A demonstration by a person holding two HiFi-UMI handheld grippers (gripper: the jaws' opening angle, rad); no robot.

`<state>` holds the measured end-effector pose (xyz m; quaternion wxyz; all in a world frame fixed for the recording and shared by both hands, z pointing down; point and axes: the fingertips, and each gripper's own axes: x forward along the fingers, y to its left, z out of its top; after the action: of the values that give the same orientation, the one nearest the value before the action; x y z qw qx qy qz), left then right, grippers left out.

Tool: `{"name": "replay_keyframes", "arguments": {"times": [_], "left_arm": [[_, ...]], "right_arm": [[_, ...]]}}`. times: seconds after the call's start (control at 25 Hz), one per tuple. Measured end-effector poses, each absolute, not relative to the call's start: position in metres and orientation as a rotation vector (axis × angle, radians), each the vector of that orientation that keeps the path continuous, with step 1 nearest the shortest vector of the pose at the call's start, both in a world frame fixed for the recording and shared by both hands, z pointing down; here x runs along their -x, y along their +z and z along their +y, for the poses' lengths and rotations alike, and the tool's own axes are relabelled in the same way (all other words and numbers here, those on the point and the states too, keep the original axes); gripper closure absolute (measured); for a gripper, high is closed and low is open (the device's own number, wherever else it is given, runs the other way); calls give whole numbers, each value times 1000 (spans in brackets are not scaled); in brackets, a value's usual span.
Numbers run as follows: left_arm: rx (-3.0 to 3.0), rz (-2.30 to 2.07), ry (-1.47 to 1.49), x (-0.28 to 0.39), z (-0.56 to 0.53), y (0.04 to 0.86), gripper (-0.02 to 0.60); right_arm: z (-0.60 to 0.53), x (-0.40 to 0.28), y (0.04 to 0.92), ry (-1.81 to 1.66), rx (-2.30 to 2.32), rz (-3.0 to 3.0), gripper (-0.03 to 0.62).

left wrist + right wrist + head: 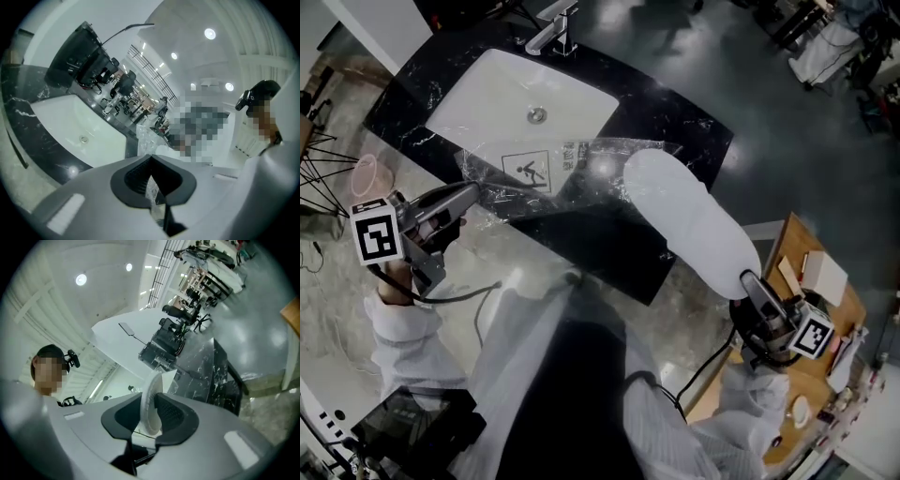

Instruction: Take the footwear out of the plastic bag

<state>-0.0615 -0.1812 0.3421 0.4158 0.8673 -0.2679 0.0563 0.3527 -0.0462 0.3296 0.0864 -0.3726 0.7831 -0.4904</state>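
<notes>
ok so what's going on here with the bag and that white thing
A person is working at a black counter beside a white sink, with a handheld gripper in each hand. The left gripper has its fingers shut on one edge of a clear plastic bag lying on the counter. The right gripper grips a white slipper by one end. The slipper's far end is at the bag's opening, so it looks nearly out.

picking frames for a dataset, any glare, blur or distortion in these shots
Head view: sharp, with glare on the clear plastic bag over the dark counter. Left gripper view: fisheye bending, dark corners, bright ceiling lights. Right gripper view: same fisheye, the white slipper close to the lens.
</notes>
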Motion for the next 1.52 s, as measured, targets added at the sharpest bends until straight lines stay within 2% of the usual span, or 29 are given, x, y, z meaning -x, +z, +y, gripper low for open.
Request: {"name": "replay_keyframes", "arguments": {"times": [0.32, 0.72, 1.0, 1.52], "left_arm": [[-2218, -1094, 22, 38, -215, 325, 580], [-2338, -1515, -18, -10, -228, 312, 580], [-2382, -1481, 19, -41, -217, 315, 580], [-2402, -1405, 16, -61, -216, 315, 580]], "right_arm": [[-71, -342, 292, -1069, 1519, 2352, 494], [-109, -304, 295, -644, 2013, 2290, 499], [-117, -261, 296, -520, 2011, 2380, 499], [-129, -247, 288, -394, 2083, 2427, 503]]}}
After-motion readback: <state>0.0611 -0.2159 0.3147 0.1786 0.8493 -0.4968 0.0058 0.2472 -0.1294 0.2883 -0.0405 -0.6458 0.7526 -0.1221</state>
